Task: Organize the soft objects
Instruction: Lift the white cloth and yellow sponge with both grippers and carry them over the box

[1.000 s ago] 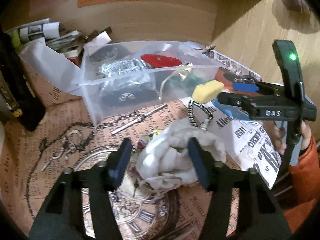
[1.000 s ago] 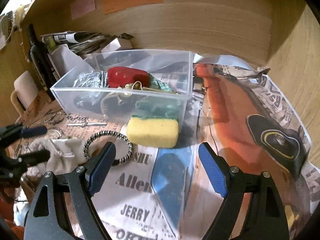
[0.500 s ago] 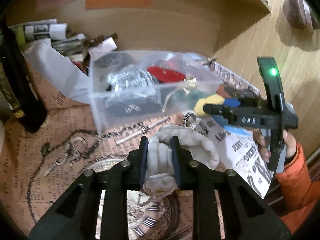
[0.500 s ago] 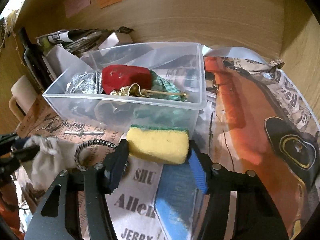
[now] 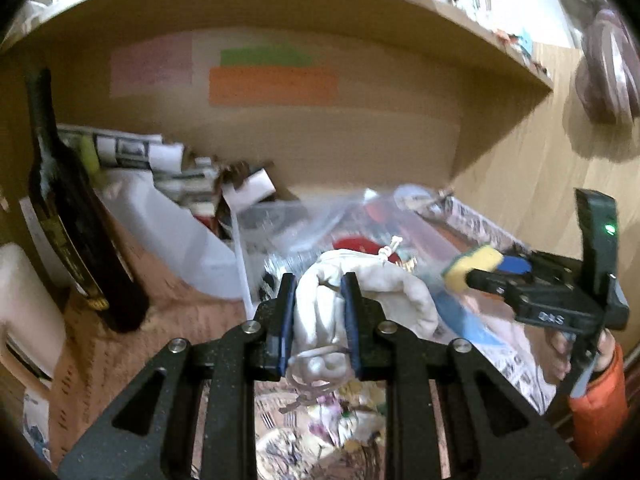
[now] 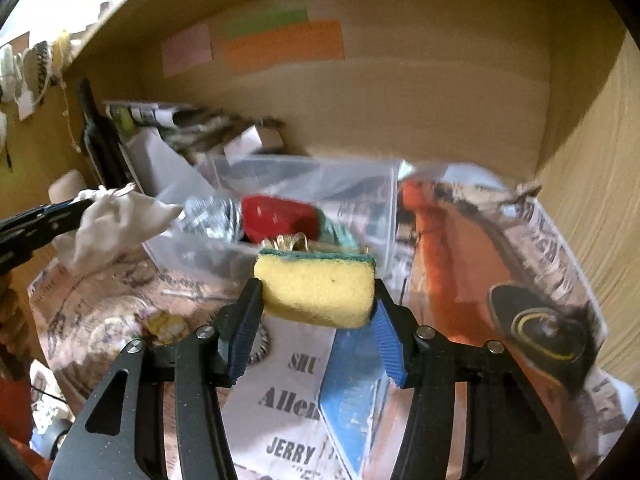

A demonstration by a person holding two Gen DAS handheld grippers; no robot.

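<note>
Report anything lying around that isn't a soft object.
In the clear bin, crumpled foil and a gold metal piece lie among soft items. A dark bottle stands at the left.

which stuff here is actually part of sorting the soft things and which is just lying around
Part of the job:
- white cloth pouch, clamped in the left tool
- yellow sponge, clamped in the right tool
- clear plastic bin

Just lying about:
- dark bottle
- newspaper sheets
- beaded ring
- sticky notes on the back wall
</note>
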